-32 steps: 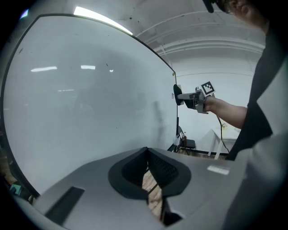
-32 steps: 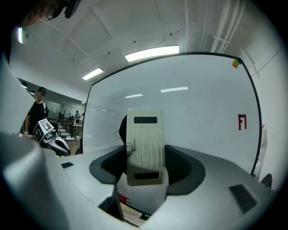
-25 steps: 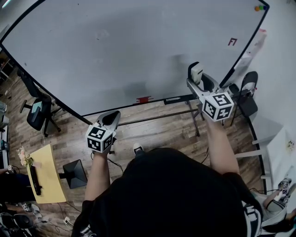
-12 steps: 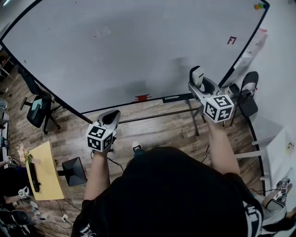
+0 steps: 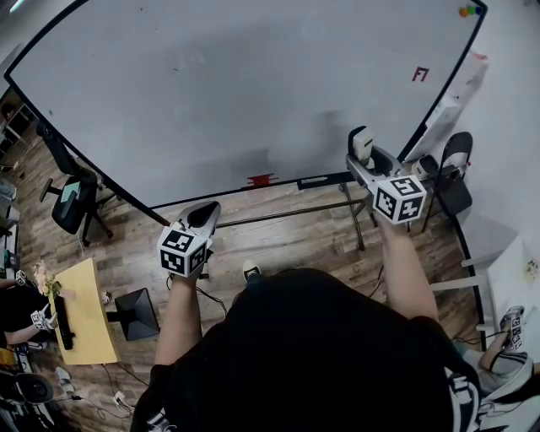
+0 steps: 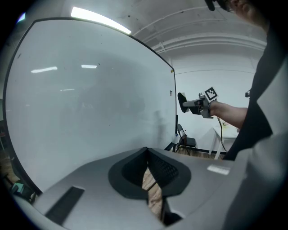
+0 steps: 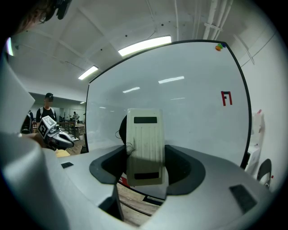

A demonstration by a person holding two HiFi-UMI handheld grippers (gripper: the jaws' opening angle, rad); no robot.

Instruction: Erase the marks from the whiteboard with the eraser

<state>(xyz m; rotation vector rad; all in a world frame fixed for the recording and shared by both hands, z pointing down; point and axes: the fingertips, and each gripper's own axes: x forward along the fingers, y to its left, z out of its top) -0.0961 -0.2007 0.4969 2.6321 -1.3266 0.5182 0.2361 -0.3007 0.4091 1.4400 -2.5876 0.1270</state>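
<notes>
Over the last second the right gripper [image 5: 363, 148] had sunk a little toward 5 o'clock in the head view, taking the eraser [image 7: 144, 146] down near the lower right edge of the whiteboard [image 5: 211, 93]. Its jaws were clamped on the eraser's lower end, with the pale ribbed back turned toward the camera that rides on the gripper. Whether the eraser touched the board could not be told. The left gripper [image 6: 149, 161] had kept its place at about 7 o'clock in the head view. Its jaws were together with nothing between them, and only floor showed through the slit below.

For the task, that drop looked like a step away from the work, not toward it. The one clear mark left, a small red mark [image 5: 420, 74], lay untouched at about 1 o'clock from the eraser and well apart from it. The eraser would probably have to rise again and travel that way. The rest of the board looked clean apart from faint grey smudging.

As for writing, the red mark read as an F followed by a 7 or a 1, and which one could not be settled. The eraser's back bore two dark bars but no legible brand. The grippers' cubes carried only black-and-white square patterns. Coloured magnets [image 5: 472, 12] sat in the board's corner at 1 o'clock, unlabelled
</notes>
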